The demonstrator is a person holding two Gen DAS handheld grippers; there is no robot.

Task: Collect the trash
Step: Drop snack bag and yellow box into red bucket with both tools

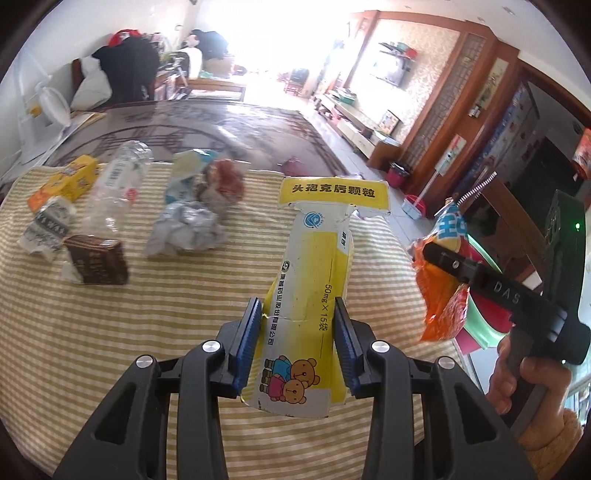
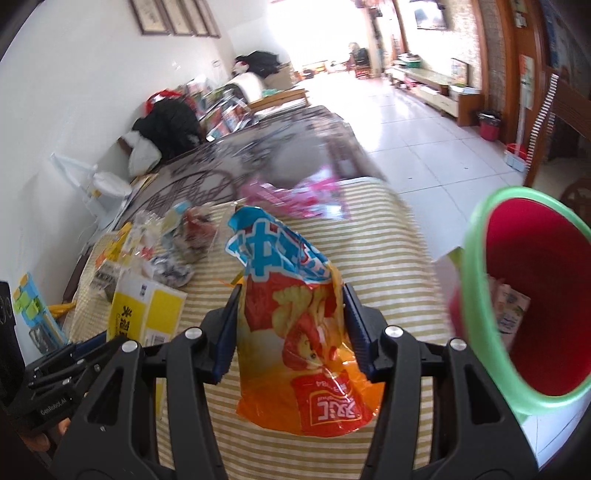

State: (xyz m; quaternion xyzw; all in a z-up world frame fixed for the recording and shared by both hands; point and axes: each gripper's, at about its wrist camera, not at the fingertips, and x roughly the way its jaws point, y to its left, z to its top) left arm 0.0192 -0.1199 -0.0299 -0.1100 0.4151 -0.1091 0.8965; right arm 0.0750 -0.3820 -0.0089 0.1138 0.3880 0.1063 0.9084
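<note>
Clamped in my left gripper (image 1: 299,332) fingers, medicine box (image 1: 314,280); right gripper (image 2: 290,321) pinches snack bag (image 2: 295,325), both lifted for the bin (image 2: 524,295) at right of frame

From my left view, a yellow-and-white striped cloth (image 1: 110,350) covers the near table from seven o'clock across to four. Beyond it, at twelve o'clock, runs a dark patterned tabletop (image 1: 221,125). A white fan (image 1: 55,103) stands at ten o'clock by the wall, with a heap of black clothing (image 1: 129,62) at eleven. At one o'clock a television (image 1: 393,72) hangs above a low pale cabinet (image 1: 354,122).

From my right view, framed pictures (image 2: 173,16) hang at eleven o'clock. Pale floor tiles (image 2: 424,147) stretch away at one o'clock, and a small red bucket (image 2: 489,125) sits on them at two o'clock, near a wooden chair (image 2: 554,107).
</note>
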